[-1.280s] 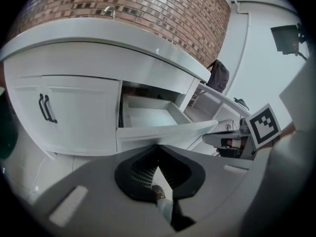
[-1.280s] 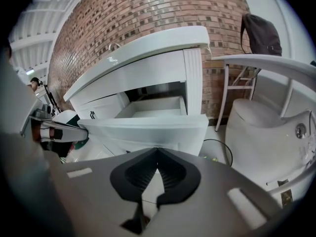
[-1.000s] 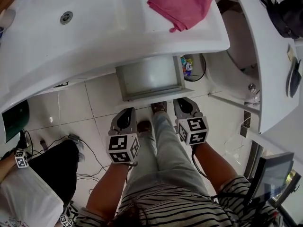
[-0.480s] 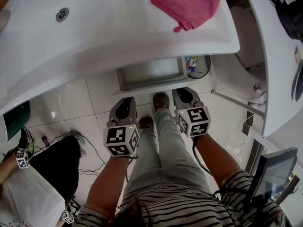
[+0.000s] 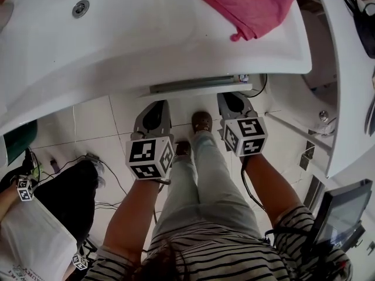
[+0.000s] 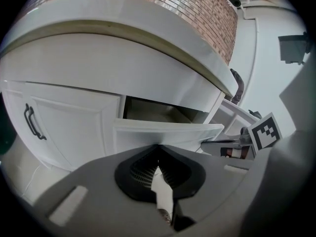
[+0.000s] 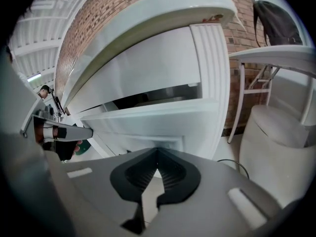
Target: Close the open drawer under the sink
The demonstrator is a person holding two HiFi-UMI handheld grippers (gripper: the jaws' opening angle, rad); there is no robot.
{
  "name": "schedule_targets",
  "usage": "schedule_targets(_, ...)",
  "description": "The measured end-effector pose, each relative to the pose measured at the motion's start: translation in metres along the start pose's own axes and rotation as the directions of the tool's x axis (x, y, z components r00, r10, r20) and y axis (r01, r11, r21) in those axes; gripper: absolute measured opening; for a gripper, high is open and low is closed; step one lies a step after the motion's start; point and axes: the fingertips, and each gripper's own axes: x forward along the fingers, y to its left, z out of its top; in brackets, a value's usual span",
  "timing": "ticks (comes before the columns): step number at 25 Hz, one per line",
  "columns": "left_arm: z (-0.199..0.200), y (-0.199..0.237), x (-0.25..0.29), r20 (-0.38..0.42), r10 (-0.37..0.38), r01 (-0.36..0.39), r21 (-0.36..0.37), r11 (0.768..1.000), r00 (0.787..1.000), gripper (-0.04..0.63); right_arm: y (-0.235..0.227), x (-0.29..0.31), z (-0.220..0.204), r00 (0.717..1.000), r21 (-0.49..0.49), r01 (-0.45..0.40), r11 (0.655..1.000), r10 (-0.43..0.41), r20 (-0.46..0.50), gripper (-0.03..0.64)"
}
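our left tongs and our right tongs both have their jaws pressed together, with nothing between them. both tips seem to touch the white front of the drawer, which is at 12 o'clock from them, under the sink. the drawer is open only a little, and a thin strip of it shows past the sink's edge. the left tongs are near the front's 9 o'clock end, the right tongs near its 3 o'clock end. a pink cloth lies on the sink top at 1 o'clock. the drain is at 11 o'clock.
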Motion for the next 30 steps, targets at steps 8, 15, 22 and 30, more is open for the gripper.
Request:
schedule_targets(8, 0.020, 0.009, 0.018, 0.028, 0.013, -0.013, 0.010, 1.000, 1.000, 0.015, -0.005, 0.019, 0.022, 0.999, -0.019, -0.013, 1.000, 0.013, 0.030, 0.002)
schedule_targets(15, 0.033, 0.014, 0.031, 0.052, 0.023, -0.025, 0.028, 0.999, 0.998, 0.015, -0.010, 0.032, 0.034, 0.998, -0.042, -0.019, 0.999, 0.021, 0.056, 0.002)
schedule_targets(22, 0.044, 0.019, 0.038, 0.071, 0.031, -0.034, 0.040, 0.999, 0.997, 0.015, -0.011, 0.040, 0.047, 0.997, -0.057, -0.017, 0.998, 0.021, 0.074, 0.002)
schedule_targets(30, 0.050, 0.017, 0.049, 0.073, 0.006, -0.010, 0.063, 0.998, 0.997, 0.017, -0.021, 0.045, 0.051, 0.998, -0.086, 0.018, 0.996, -0.013, 0.058, 0.002)
